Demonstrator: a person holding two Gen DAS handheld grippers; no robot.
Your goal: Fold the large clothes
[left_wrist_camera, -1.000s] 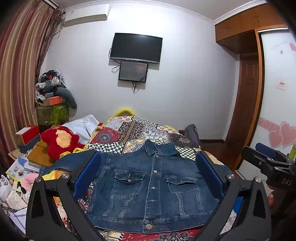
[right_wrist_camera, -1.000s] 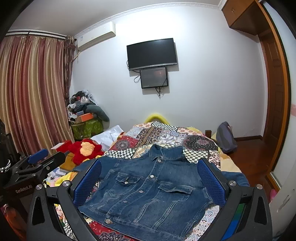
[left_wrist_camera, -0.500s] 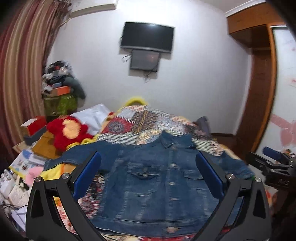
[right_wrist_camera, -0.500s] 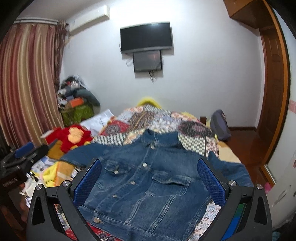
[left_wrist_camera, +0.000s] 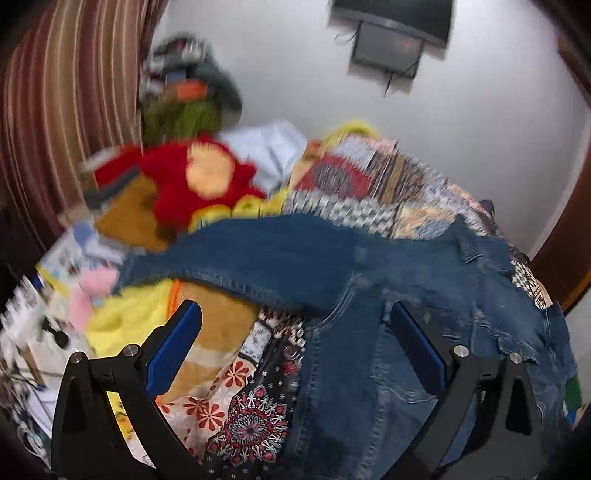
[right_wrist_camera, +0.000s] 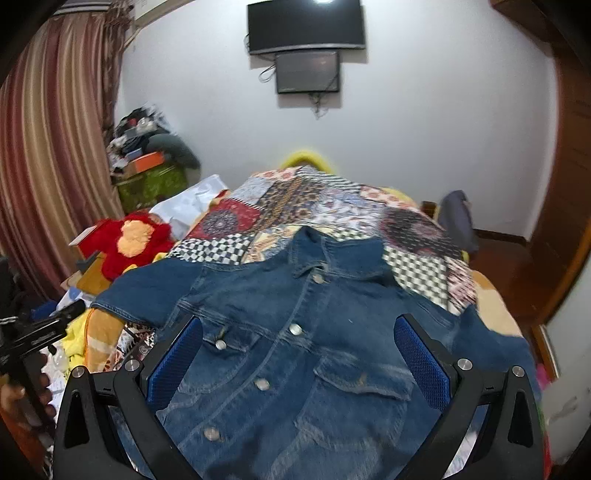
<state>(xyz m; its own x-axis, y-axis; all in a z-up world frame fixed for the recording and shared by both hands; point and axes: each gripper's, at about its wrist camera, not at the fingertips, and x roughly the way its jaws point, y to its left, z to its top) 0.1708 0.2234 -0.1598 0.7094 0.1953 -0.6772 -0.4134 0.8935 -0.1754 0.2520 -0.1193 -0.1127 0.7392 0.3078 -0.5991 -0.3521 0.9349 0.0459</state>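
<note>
A blue denim jacket point(right_wrist_camera: 295, 332) lies front up and spread flat on the patchwork bed cover point(right_wrist_camera: 314, 206), collar toward the far wall. My right gripper point(right_wrist_camera: 298, 354) is open and empty, low over the jacket's chest. My left gripper point(left_wrist_camera: 295, 343) is open and empty over the jacket's left side point(left_wrist_camera: 369, 332), below its left sleeve point(left_wrist_camera: 258, 254), which stretches out to the left. The left gripper also shows at the left edge of the right wrist view point(right_wrist_camera: 40, 332). The left wrist view is blurred.
A red plush toy point(right_wrist_camera: 125, 243) and a white pillow point(right_wrist_camera: 195, 199) lie left of the bed. Yellow and orange cloth point(left_wrist_camera: 147, 314) and papers pile at the near left. A curtain point(right_wrist_camera: 48, 147), a wall TV point(right_wrist_camera: 306, 26) and a wooden wardrobe point(right_wrist_camera: 569, 184) surround the bed.
Both grippers have dropped lower toward the jacket. The left one has swung left toward the left sleeve; the right one has come closer over the chest. Both stay open.
</note>
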